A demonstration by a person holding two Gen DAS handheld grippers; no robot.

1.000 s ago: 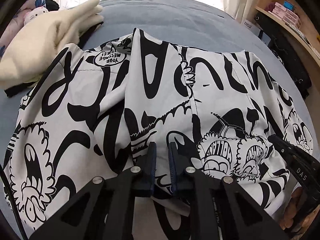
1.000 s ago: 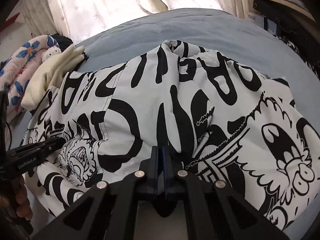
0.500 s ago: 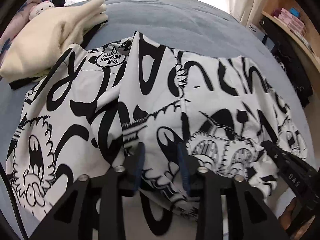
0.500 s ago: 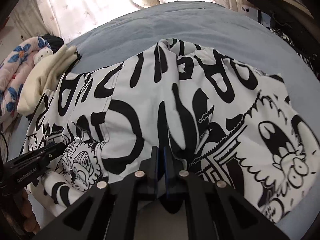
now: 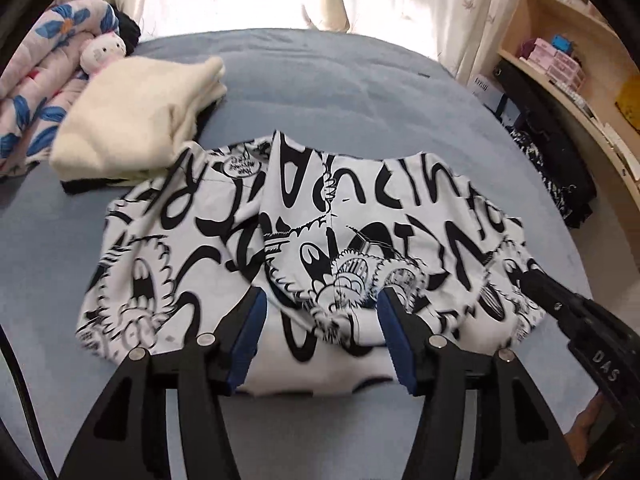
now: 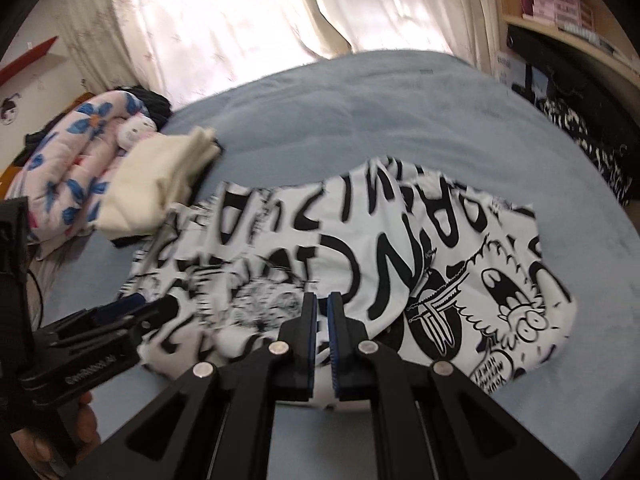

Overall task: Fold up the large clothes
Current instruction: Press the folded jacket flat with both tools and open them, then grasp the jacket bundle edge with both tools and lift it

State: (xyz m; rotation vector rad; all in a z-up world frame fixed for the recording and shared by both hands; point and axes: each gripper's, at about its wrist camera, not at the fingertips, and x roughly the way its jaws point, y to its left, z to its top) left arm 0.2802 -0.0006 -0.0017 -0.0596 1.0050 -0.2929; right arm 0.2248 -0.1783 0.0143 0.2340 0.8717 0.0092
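A white garment with black cartoon print [image 5: 304, 240] lies folded into a rough rectangle on the blue bed; it also shows in the right wrist view [image 6: 380, 264]. My left gripper [image 5: 322, 312] is open and empty, its blue pads spread wide just above the garment's near edge. My right gripper [image 6: 322, 304] has its jaws a narrow slit apart at the near edge, with no cloth visibly between them. The right gripper shows at the right in the left wrist view [image 5: 568, 312]. The left gripper shows at the left in the right wrist view [image 6: 132, 312].
A folded cream garment [image 5: 140, 116] lies on a dark one at the garment's far left corner. A floral quilt [image 5: 36, 92] and a plush toy [image 5: 102, 50] lie behind it. Wooden shelves [image 5: 580, 80] and dark clothes [image 5: 560, 168] stand at the right. The blue bed [image 5: 340, 92] stretches toward the curtains.
My left gripper has opened wide and let go of the garment, then drawn back. My right gripper has loosened its grip and pulled back. The garment has settled flat on the bed.
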